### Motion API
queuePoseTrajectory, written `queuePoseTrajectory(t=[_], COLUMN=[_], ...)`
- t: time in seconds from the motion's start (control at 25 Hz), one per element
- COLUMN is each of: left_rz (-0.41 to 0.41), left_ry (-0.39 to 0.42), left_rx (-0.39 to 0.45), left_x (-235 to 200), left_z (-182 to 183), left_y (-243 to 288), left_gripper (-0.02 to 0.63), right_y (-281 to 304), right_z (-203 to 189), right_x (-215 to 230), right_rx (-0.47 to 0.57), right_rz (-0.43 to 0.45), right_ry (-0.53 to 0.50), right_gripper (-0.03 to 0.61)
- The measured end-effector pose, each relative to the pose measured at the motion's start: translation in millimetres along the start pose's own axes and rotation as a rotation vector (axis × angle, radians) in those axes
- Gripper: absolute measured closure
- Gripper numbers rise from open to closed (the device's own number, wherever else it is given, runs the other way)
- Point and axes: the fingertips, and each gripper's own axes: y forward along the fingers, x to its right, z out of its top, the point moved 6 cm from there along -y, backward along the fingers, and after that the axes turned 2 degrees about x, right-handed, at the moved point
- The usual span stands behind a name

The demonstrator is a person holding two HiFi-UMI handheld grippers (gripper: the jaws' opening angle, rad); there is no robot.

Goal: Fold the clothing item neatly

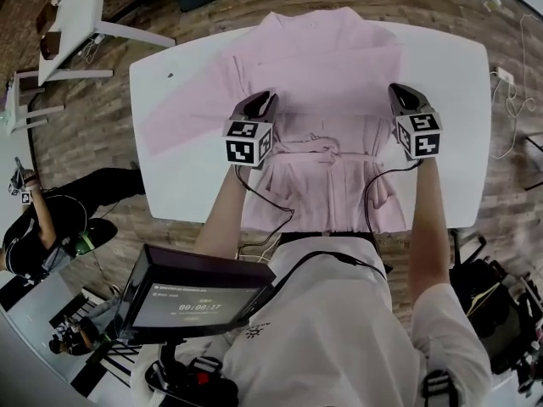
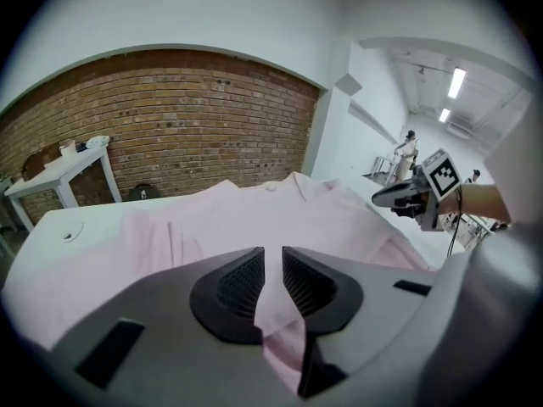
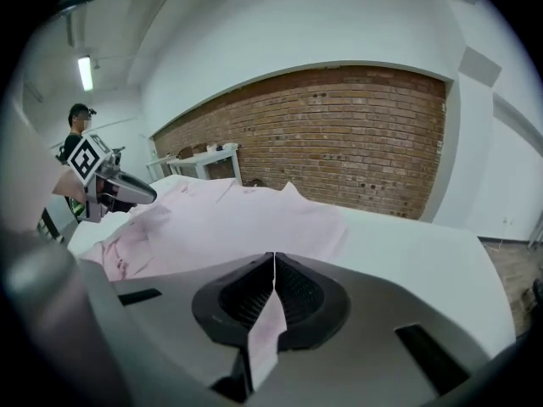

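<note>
left gripper [image 2: 271, 257], right gripper [image 3: 273, 261] pinching pink robe [image 1: 327, 83]

The pink belted dress [image 1: 331, 58] is showing as soft, matt woven cloth, creasing in gentle folds, and it is lying on a white table [image 1: 182, 147] whose top is looking smooth with a faint sheen. The left gripper [image 2: 271, 282] and right gripper [image 3: 274, 291] are showing smooth, matt grey plastic shells, with black pads [image 2: 241, 285] that are looking finely ribbed and rubbery where they are pinching the cloth. Behind, a brick wall [image 2: 170, 117] is looking rough and matt, and the floor [image 1: 89, 130] is showing dull, wood-toned planks.
</note>
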Motion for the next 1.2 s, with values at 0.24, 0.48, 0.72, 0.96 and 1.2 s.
queuePoseTrajectory(t=[0.24, 0.48, 0.72, 0.96, 1.2], left_rz=[0.041, 0.075, 0.063, 0.16, 0.197], left_ry=[0.015, -0.021, -0.027, -0.037, -0.046], left_rx=[-0.013, -0.121, -0.107, -0.057, -0.087], left_x=[1, -6, -5, -16, -30], left_z=[4, -7, -5, -5, -17], left_y=[40, 54, 49, 36, 40], left_gripper=[0.546, 0.546, 0.546, 0.546, 0.546], right_y=[53, 60, 55, 61, 68], right_z=[22, 12, 15, 19, 17], right_x=[25, 58, 56, 61, 69], right_rx=[-0.04, -0.103, -0.074, -0.04, -0.07], right_rz=[-0.004, -0.039, -0.025, -0.061, -0.102], right_ry=[-0.104, -0.112, -0.097, -0.095, -0.088], right_gripper=[0.574, 0.574, 0.574, 0.574, 0.574])
